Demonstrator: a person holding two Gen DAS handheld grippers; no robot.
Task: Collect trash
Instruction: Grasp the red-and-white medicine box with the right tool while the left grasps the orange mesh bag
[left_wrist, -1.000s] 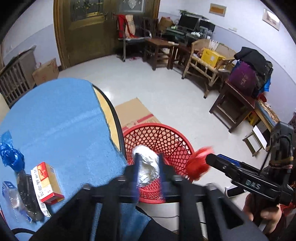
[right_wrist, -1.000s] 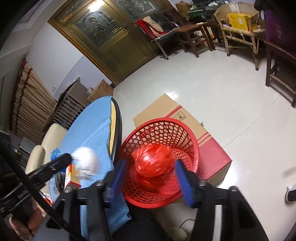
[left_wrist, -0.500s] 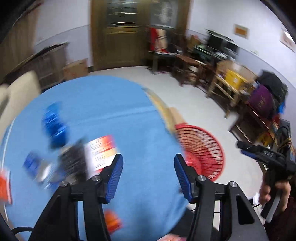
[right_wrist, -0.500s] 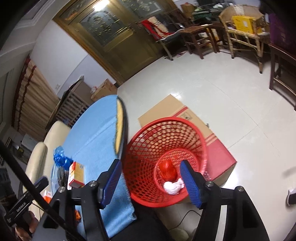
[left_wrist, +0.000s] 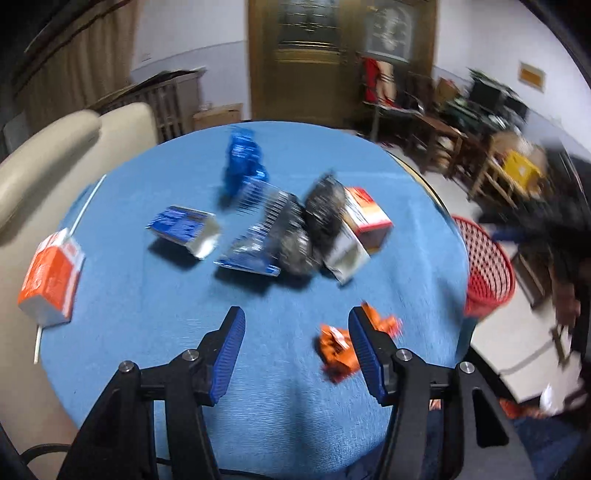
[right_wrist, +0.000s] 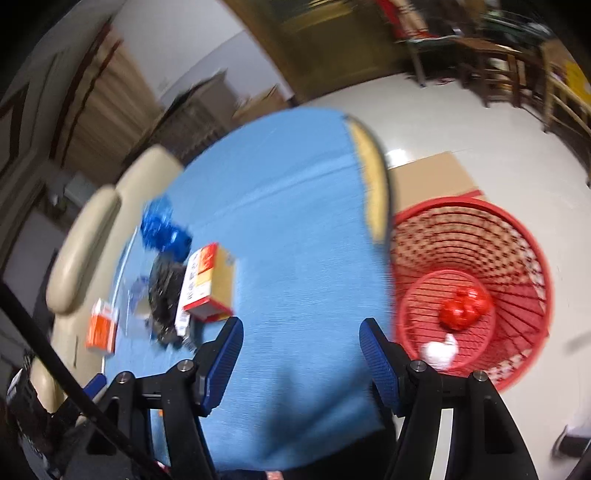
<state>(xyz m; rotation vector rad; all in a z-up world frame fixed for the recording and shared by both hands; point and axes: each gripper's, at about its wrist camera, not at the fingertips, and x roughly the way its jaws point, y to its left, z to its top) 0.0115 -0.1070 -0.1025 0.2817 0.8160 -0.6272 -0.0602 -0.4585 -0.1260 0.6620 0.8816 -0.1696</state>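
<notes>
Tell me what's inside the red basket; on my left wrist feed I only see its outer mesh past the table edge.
Observer: The right wrist view looks down into the red basket: a crumpled red wrapper lies on its bottom.
Operator: Anything else in there?
Observer: Yes, a white wad lies beside the red one, nearer the right tongs.
Operator: Are those tongs carrying anything?
Observer: No, they are open with nothing between them, over the blue tablecloth.
Operator: What's under the basket?
Observer: A flattened cardboard box on the floor, showing behind the basket.
</notes>
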